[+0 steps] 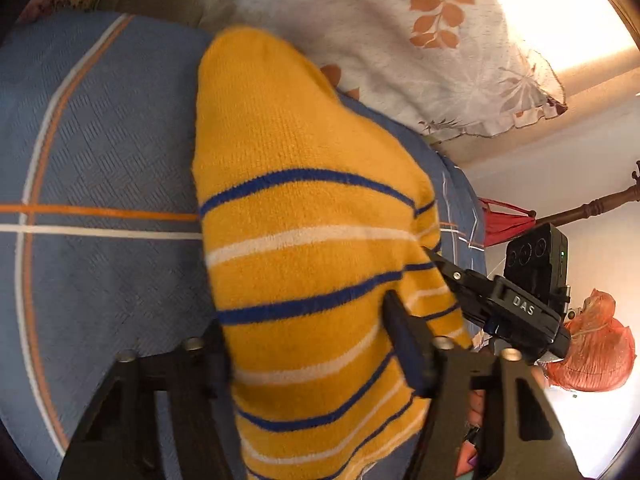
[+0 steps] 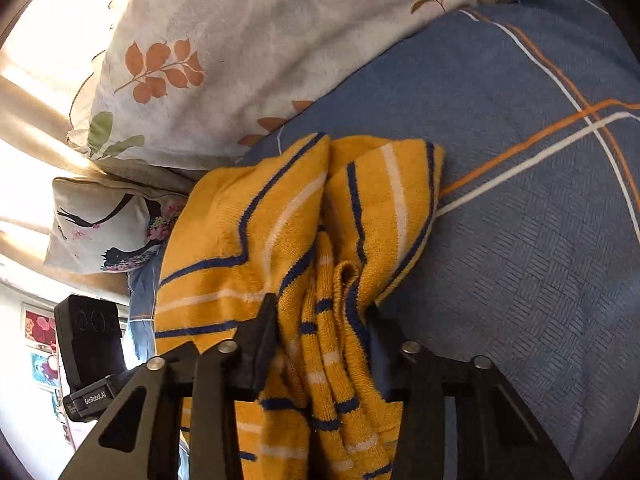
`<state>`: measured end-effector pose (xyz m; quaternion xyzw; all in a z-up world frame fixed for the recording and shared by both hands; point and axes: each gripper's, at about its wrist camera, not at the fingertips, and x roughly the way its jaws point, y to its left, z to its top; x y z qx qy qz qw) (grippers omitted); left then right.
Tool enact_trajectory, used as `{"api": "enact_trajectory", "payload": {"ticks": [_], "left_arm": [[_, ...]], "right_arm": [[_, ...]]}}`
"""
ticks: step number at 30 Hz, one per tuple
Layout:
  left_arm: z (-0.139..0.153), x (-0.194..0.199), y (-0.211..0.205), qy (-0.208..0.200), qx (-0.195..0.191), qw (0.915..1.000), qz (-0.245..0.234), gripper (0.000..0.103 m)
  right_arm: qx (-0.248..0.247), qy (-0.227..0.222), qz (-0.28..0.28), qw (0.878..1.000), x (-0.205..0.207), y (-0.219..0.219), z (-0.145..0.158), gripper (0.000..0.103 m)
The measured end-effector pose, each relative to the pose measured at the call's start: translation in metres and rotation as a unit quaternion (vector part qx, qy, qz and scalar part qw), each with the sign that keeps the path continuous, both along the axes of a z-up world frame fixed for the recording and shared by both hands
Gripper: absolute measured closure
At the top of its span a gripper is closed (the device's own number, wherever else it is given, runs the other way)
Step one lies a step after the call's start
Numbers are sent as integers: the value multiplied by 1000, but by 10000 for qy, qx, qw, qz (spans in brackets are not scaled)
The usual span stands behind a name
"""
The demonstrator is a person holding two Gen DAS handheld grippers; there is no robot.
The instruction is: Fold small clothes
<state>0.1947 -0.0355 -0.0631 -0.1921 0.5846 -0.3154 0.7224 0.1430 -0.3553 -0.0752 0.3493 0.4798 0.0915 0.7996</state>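
A yellow knit sweater [image 1: 304, 208] with blue and white stripes hangs over the blue bedspread [image 1: 100, 140]. My left gripper [image 1: 308, 332] is shut on the sweater, which fills the space between its fingers and drapes over the left finger. My right gripper [image 2: 320, 316] is shut on a bunched fold of the same sweater [image 2: 340, 216]. The right gripper also shows in the left wrist view [image 1: 440, 264], its tip touching the sweater's right edge. The sweater is lifted and crumpled between both grippers.
A white pillow with orange leaf print [image 1: 400, 40] lies at the head of the bed [image 2: 240, 60]. A smaller bird-print cushion [image 2: 104, 224] sits beside it. The blue bedspread [image 2: 520, 200] with orange and white lines spreads to the side. Red and orange items [image 1: 592, 352] lie off the bed.
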Motion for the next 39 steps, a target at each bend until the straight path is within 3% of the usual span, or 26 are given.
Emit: {"api": "enact_trajectory", "payload": {"ticks": [5,8,11,12,14,21,24,26,27,30,32,33,35,36,38,39], "left_arm": [[56,-3,11,-657,190,9977,-5,56],[77,-3,14,-1018,369,9941,-69,54],[62,-2,2,-1086,1357,9846,-171,41],[51,-3,1,-1037,1677,9802,-202,41],[37,-9,1,-936,1956,9759,-255,42],[36,-34,34,-773,1452,9862,175,42],[37,-42,46,-731,1233,9887,449,42],[42,-46,49,-768,1205,9883,540,41],[44,-48,52,-800,1225,9876,568,41],[47,-49,61,-872,1309,9857,601,41],[45,-46,69,-790,1297,9866,602,41],[42,-44,71,-726,1279,9874,585,41],[36,-41,68,-660,1241,9888,492,41],[34,-40,64,-655,1231,9893,422,41],[28,-38,55,-645,1206,9903,237,41],[24,-36,51,-608,1225,9905,147,41]], "right_arm": [[4,-665,209,9976,3,18,43,69],[-32,-927,180,9955,3,23,50,68],[-282,-470,-170,9984,9,14,25,65],[-505,-242,-312,9979,8,10,17,64],[-619,-71,-570,9964,0,0,14,64],[-1013,-785,-228,9915,0,20,68,63],[-1038,-565,-44,9930,26,37,55,61],[-695,-197,59,9974,44,44,34,63],[-497,-119,99,9986,43,43,27,79],[-225,-171,81,9996,38,42,27,85],[-544,-42,-55,9985,32,35,29,89],[-757,80,-155,9970,30,30,26,96],[-1027,272,-358,9937,28,23,21,97],[-1277,334,-438,9903,28,22,21,103],[-2151,639,-520,9731,30,28,21,102],[-2197,727,-495,9716,30,30,20,102]]}}
